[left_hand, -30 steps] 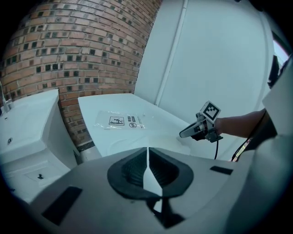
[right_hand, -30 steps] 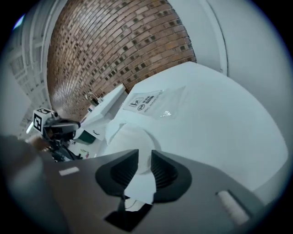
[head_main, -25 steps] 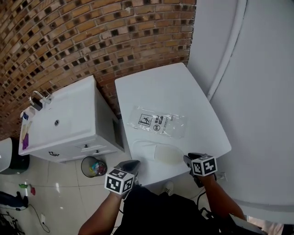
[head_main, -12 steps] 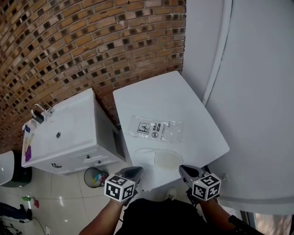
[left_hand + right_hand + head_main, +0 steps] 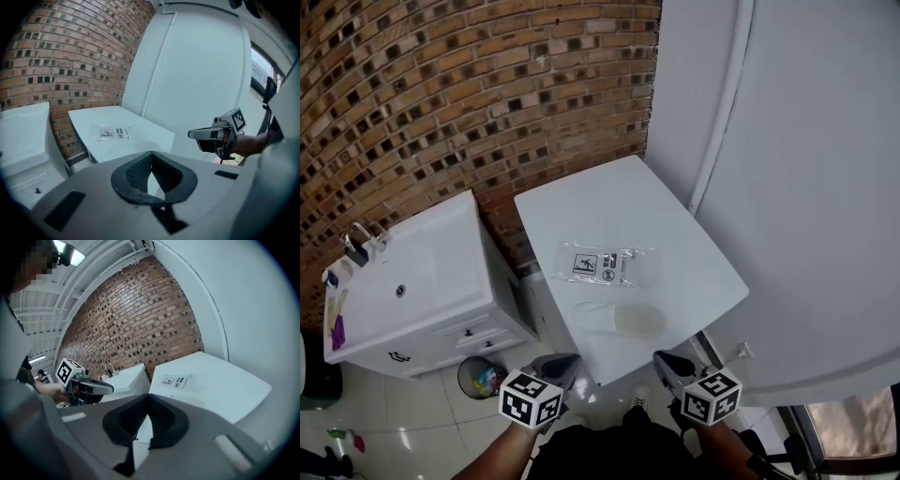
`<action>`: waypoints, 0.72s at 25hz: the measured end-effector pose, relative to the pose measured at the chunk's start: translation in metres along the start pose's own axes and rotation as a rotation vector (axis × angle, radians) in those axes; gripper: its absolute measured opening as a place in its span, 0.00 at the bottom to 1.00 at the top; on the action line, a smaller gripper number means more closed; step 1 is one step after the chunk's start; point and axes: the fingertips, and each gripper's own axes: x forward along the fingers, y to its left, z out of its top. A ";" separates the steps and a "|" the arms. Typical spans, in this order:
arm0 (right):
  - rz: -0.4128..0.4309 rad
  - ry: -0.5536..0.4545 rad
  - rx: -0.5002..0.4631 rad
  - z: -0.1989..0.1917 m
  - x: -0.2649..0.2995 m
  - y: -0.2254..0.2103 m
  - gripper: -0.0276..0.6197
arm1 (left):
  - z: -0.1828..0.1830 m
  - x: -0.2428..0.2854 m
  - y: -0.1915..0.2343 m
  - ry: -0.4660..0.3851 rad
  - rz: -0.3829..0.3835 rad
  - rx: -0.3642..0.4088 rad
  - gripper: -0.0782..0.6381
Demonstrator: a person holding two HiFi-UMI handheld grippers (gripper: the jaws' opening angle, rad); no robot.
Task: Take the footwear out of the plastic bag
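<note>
A clear plastic bag with a printed label lies flat and looks empty on the middle of the white table. A white slipper rests outside the bag, close to the table's near edge. My left gripper and right gripper hover just off that near edge, short of the slipper, both shut with nothing between the jaws. In the left gripper view the bag lies ahead on the table and the right gripper shows at the right. In the right gripper view the bag lies ahead and the left gripper at the left.
A white washbasin cabinet with a tap stands left of the table, and a small waste bin sits on the floor in front of it. A brick wall runs behind, and a white wall closes the right side.
Both grippers have drawn back from the table's near edge towards the person. The right gripper has left the slipper's side. Bag and slipper lie where they were.
</note>
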 end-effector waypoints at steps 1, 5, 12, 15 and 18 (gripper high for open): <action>-0.016 -0.001 0.013 -0.006 -0.002 0.008 0.04 | -0.005 -0.007 -0.001 0.001 -0.013 0.003 0.12; -0.072 0.003 0.041 -0.033 -0.015 0.039 0.04 | -0.026 -0.029 -0.003 0.005 -0.066 0.013 0.12; -0.150 0.001 -0.046 -0.053 -0.042 0.078 0.04 | -0.047 -0.050 0.001 0.015 -0.111 0.019 0.12; -0.159 0.014 -0.034 -0.064 -0.046 0.085 0.04 | -0.053 -0.055 -0.012 0.010 -0.136 0.028 0.12; -0.163 0.033 -0.014 -0.073 -0.042 0.085 0.04 | -0.059 -0.060 -0.019 0.017 -0.145 0.032 0.12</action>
